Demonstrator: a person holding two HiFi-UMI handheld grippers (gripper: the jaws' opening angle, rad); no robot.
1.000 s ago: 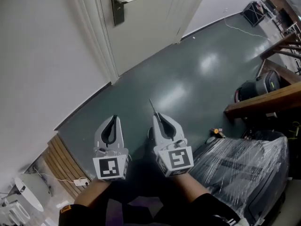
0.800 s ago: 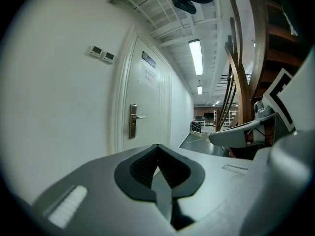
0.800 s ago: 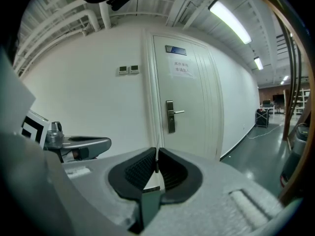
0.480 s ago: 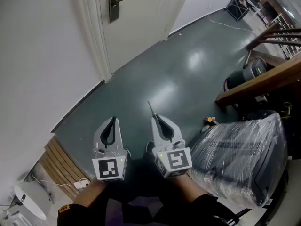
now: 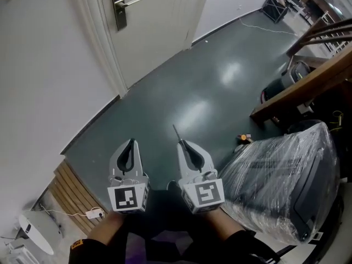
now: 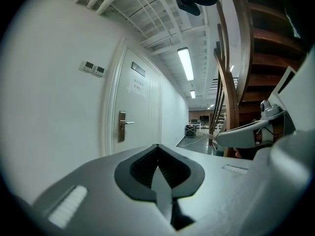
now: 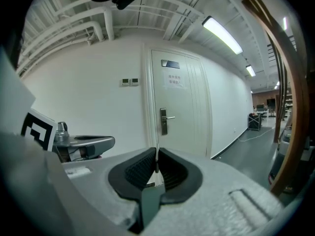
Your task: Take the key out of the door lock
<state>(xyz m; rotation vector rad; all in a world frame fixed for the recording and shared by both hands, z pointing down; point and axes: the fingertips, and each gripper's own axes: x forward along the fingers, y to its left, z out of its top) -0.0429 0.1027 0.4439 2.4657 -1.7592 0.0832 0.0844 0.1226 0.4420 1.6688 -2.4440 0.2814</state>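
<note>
The white door [image 5: 157,21] stands shut at the far end of the floor, with its metal lock plate and lever handle [image 5: 118,7] at the top of the head view. The lock plate [image 6: 121,127] also shows in the left gripper view, and as a small lock plate [image 7: 163,121] in the right gripper view. My right gripper [image 5: 183,143] is shut on a thin metal key [image 5: 176,132] that sticks out past its tips, well away from the door. The key [image 7: 157,161] stands edge-on between the pads. My left gripper [image 5: 131,142] hangs beside it, shut and empty.
A plastic-wrapped bundle [image 5: 280,175] lies close at the right. A wooden stair beam [image 5: 308,81] crosses above it. Wooden slats [image 5: 69,188] and a power strip [image 5: 93,213] lie at the lower left by the white wall [image 5: 44,81]. Dark green floor [image 5: 209,92] stretches towards the door.
The door and its lock have slid left in the head view as the view turned. Both grippers keep their pose side by side, the right still shut on the key.
</note>
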